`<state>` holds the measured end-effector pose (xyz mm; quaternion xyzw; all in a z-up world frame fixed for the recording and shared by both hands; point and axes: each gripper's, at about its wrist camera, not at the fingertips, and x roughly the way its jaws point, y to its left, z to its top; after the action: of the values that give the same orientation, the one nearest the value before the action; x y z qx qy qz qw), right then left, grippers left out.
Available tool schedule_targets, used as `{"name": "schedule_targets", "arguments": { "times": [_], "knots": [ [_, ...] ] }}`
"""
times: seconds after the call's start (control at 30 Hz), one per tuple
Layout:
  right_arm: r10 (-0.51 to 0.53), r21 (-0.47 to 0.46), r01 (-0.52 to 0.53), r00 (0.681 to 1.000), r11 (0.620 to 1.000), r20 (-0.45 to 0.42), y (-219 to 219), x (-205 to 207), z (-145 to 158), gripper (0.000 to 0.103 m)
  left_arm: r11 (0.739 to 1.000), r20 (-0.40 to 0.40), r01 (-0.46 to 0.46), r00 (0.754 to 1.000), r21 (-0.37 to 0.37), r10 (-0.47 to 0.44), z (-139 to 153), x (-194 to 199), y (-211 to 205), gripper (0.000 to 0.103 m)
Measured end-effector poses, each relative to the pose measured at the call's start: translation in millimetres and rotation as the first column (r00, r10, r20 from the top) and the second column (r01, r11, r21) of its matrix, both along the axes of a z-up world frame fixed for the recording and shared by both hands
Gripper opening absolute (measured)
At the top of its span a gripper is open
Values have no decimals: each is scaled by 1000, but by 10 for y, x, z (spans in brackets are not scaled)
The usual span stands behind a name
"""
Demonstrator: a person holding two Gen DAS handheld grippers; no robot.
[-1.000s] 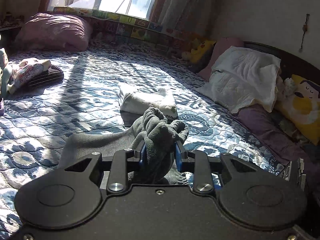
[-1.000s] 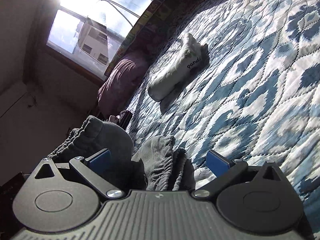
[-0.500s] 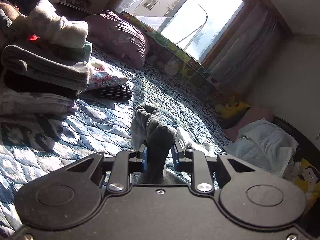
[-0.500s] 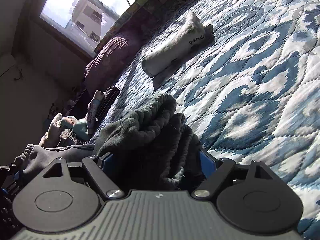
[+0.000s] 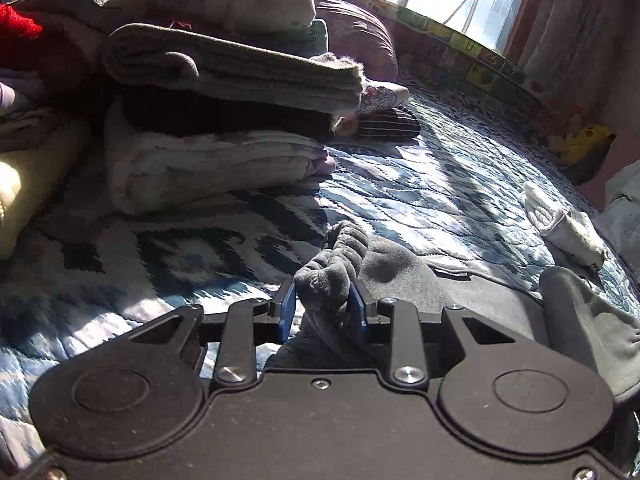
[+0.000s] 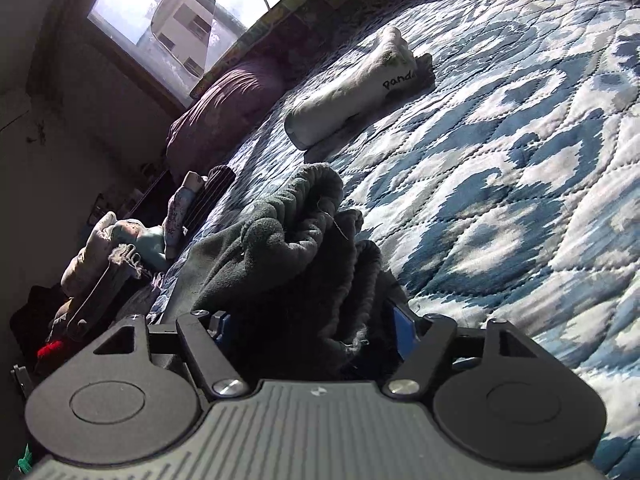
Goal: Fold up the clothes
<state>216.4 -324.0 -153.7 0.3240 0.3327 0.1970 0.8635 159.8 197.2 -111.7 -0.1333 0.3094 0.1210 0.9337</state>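
A dark grey fleece garment [image 5: 404, 268] lies partly spread on the blue patterned quilt [image 5: 420, 184]. My left gripper [image 5: 322, 304] is shut on a bunched edge of it, low over the quilt. In the right wrist view the same grey garment [image 6: 296, 236] is bunched thick between the blue pads of my right gripper [image 6: 312, 324], which is shut on it. A folded white garment [image 6: 352, 88] with "panda" lettering lies farther out on the quilt; the left wrist view shows the white garment [image 5: 564, 224] at the right.
A stack of folded clothes [image 5: 224, 92] rises at the left of the bed, with a striped dark item [image 5: 388, 124] beside it. A purple pillow [image 6: 224, 112] sits under the window [image 6: 192, 20]. A yellow plush toy [image 5: 580, 140] rests at the far edge.
My left gripper has swung left and dropped toward the quilt with the grey garment, bringing the clothes stack close. The right gripper's pads closed in on the bunched fleece.
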Motion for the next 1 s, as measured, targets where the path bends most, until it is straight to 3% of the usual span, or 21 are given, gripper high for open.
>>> {"name": "schedule_targets", "arguments": {
  "times": [0.03,0.1,0.17,0.23,0.3,0.43,0.53,0.6,0.7,0.77,0.83,0.93,1.0],
  "knots": [
    [-1,2,1,1000,1000,-1,-2,0,0,72,998,-34,-16,999,58,18,-76,22,0,64],
    [-3,8,3,1000,1000,-4,-9,4,1,72,999,-20,-28,999,45,29,-23,-52,37,65],
    [-3,14,3,1000,1000,-6,-16,16,-2,72,997,1,-37,999,72,37,68,-127,7,64],
    [-1,20,2,1000,1000,-10,-25,25,-3,72,988,16,-43,999,145,42,177,-192,-116,62],
    [-1,34,2,1000,999,-14,-46,24,-6,72,987,44,-39,998,155,33,295,-219,-247,62],
    [-2,69,4,1000,998,-21,-104,2,-8,72,989,89,53,994,136,-65,488,-236,-658,63],
    [-6,94,8,1000,996,-29,-145,-13,-7,72,971,97,181,975,157,-198,564,-209,-1102,63],
    [-8,106,12,999,994,-34,-173,-17,-8,72,939,95,282,948,197,-305,603,-206,-1483,63],
    [-15,119,20,999,993,-39,-215,-18,-16,72,867,74,430,885,250,-460,597,-178,-2106,64],
    [-16,137,22,999,990,-45,-242,-14,-36,72,806,55,522,829,280,-556,577,-165,-2534,64],
    [-16,152,23,999,988,-49,-265,-11,-52,72,749,25,579,785,322,-619,541,-148,-2846,64],
    [-10,164,19,999,986,-53,-284,-3,-68,72,642,-33,646,715,413,-698,460,-107,-3368,64],
    [-5,171,15,998,985,-55,-294,9,-78,72,603,-61,661,695,447,-717,400,-52,-3591,64]
  ]
}}
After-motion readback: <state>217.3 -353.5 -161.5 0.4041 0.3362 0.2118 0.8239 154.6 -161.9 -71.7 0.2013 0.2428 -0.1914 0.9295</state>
